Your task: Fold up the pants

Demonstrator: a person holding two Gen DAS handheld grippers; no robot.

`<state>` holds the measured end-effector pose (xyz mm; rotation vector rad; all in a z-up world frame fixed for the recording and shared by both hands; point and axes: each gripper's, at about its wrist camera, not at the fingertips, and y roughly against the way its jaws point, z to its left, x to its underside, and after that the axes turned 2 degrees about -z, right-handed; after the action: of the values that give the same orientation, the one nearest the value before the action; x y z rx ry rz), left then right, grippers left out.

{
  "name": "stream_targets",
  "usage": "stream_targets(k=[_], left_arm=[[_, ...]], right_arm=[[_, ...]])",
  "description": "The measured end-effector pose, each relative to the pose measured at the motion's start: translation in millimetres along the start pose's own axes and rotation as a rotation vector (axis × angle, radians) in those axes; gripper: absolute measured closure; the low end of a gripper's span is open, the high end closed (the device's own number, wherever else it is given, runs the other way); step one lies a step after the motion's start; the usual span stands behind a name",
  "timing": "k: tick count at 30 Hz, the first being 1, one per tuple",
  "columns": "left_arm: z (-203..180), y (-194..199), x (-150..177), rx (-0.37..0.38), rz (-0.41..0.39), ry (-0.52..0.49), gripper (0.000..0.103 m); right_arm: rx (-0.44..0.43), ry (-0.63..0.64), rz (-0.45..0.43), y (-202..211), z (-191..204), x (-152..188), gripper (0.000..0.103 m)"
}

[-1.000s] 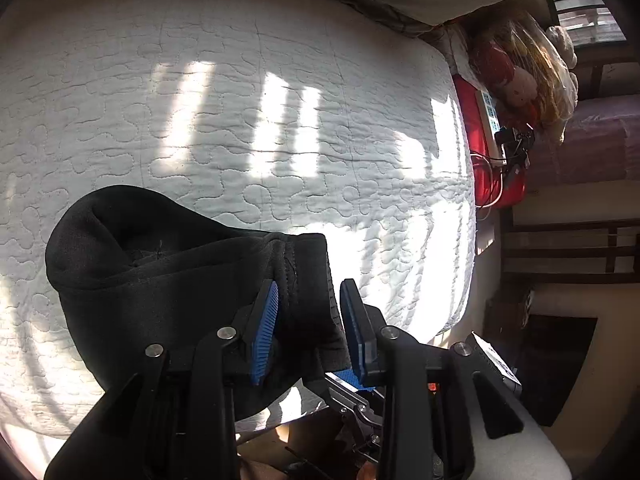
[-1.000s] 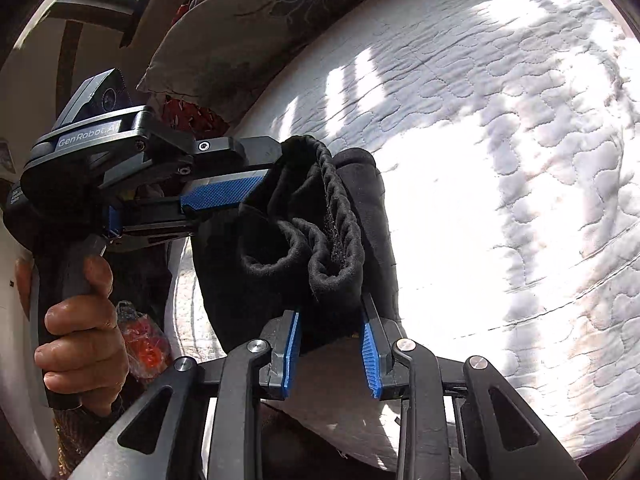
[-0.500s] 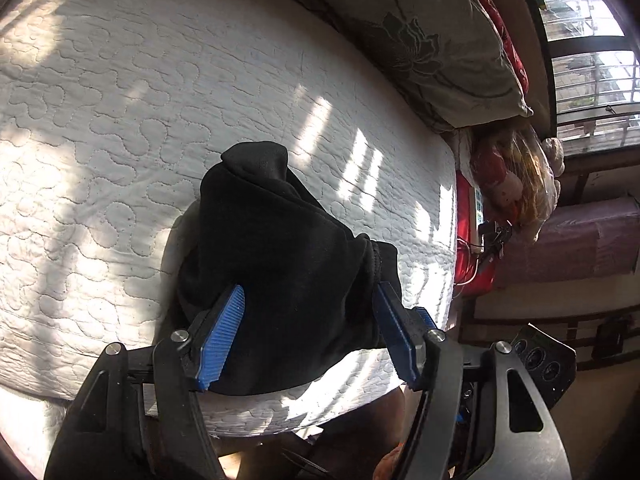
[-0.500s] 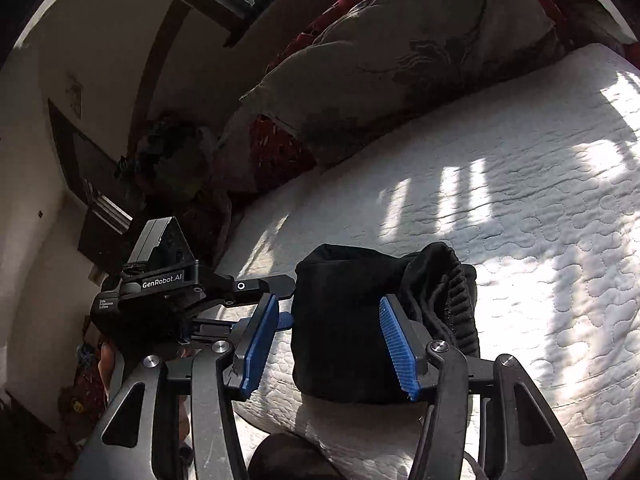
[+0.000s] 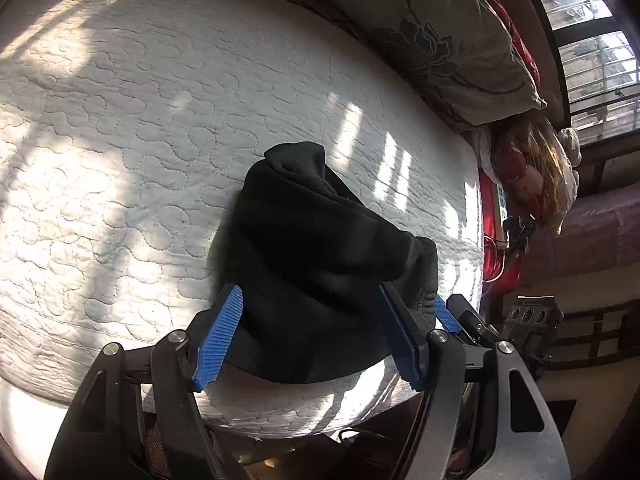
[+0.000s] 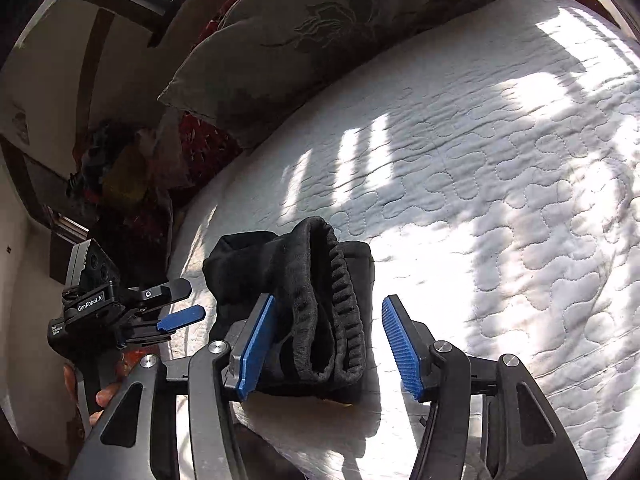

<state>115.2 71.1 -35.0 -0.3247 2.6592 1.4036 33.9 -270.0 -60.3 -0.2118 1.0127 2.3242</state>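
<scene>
White quilted mattress w/ wavy stitch pattern, sun stripes across it. Black pants, folded into a compact bundle, lie near its front edge, ribbed waistband facing the right wrist cam. Big grey floral pillow rests along the far side.

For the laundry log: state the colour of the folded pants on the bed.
Black all over, with no visible pattern; the pants show best in the right wrist view, ribbed waistband facing the camera.

A floral pillow lies at the head of the white quilted mattress; a window stands beyond the pillow.
</scene>
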Motion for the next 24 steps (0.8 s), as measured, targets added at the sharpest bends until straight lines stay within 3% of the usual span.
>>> stream_targets(k=[2, 6, 8, 10, 14, 18, 24], left_arm=[[4.3, -7.5, 16.4, 0.002, 0.017, -0.002, 0.035], [-2.4, -35.6, 37.1, -0.207, 0.031, -0.127, 0.035], [-10.3, -39.4, 44.0, -0.251, 0.022, -0.191, 0.035], [-17.6, -36.3, 49.7, -0.284, 0.014, -0.246, 0.035], [-12.1, -16.1, 46.6, -0.232, -0.01, -0.227, 0.035], [-17.6, 2.7, 11.3, -0.182, -0.069, -0.176, 0.035], [-47.5, -12.1, -37.6, -0.225, -0.06, -0.234, 0.035]], right_arm=[[-0.006, -0.02, 0.019, -7.4, 0.1, -4.1, 0.035], [0.037, -0.022, 0.033, -22.2, -1.5, 4.0, 0.036], [0.109, -0.029, 0.053, -28.6, -10.4, 11.2, 0.036], [0.117, -0.025, 0.063, -32.2, -19.0, 15.5, 0.039], [0.066, -0.045, 0.063, -23.4, -15.3, 8.4, 0.034], [0.033, -0.024, 0.045, -20.6, -1.3, -4.8, 0.034], [0.036, 0.015, 0.033, -30.9, 12.1, -16.7, 0.034]])
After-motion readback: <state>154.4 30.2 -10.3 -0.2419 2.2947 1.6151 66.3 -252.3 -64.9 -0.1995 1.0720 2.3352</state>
